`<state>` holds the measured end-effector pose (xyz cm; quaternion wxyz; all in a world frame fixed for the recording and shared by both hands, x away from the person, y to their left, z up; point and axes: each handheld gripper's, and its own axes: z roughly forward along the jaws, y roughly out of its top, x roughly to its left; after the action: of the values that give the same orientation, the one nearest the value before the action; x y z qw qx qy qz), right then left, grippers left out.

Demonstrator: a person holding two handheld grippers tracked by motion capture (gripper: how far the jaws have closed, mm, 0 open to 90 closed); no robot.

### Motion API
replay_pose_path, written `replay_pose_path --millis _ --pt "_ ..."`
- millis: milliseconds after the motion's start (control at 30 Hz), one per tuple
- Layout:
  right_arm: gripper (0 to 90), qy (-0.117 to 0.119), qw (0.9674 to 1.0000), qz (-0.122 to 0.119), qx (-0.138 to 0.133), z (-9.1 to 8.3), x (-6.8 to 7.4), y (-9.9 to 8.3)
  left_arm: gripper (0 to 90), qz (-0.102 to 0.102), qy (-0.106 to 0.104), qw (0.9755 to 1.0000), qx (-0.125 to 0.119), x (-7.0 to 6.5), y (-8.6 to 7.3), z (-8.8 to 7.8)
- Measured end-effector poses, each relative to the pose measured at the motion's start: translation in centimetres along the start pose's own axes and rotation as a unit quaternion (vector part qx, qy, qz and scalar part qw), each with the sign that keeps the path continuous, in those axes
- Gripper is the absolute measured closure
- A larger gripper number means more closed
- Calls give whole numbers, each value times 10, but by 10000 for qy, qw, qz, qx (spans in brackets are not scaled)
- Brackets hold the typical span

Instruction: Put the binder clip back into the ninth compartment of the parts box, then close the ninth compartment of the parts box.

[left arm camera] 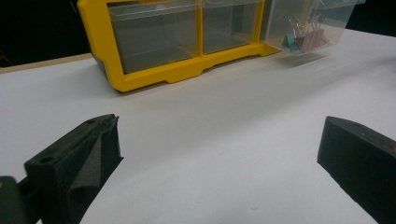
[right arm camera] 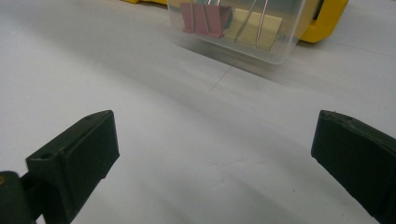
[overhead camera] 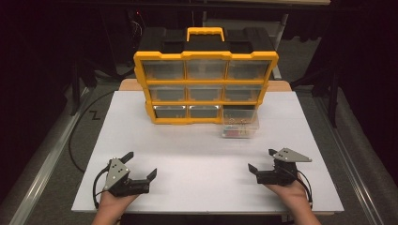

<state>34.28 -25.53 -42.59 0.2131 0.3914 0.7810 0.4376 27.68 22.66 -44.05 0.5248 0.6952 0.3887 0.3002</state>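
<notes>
Bare white table (overhead camera: 197, 164) lies open between the wide-jawed left gripper (overhead camera: 141, 165) and right gripper (overhead camera: 263, 161) and ahead of both, until the yellow drawer cabinet (overhead camera: 205, 86) and its pulled-out clear drawer (overhead camera: 240, 127) of binder clips (right arm camera: 205, 18) block the far side.

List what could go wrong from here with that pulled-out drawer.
The drawer sits well out of the yellow organizer, so a hard push or pull may tip it or drag it free. Binder clips lie loose inside and could spill. The clear wall looks slick; the right gripper, open and nearest to it, might slip. The left gripper is open too, far from the cabinet, so nothing braces it.
</notes>
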Motion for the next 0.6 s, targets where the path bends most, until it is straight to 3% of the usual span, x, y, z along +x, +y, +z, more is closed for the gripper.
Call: replay_pose_path --millis 200,300,467,567,600 --pt "63 -52 10000 -16 -11 0 -2 -3 3 213 -71 9997 83 -6 0 2" --pt "142 -98 9999 39 -55 -2 -4 -4 3 203 -32 9998 -6 -7 2 0" --pt "432 -62 9996 219 -162 -7 -9 -3 3 111 6 9999 10 -3 0 -1" --pt "546 -101 9996 216 -178 -8 -9 -2 3 70 57 10000 27 0 0 -2" --pt "631 -111 9996 205 -163 -8 -8 -1 3 71 74 9999 42 0 0 -2"
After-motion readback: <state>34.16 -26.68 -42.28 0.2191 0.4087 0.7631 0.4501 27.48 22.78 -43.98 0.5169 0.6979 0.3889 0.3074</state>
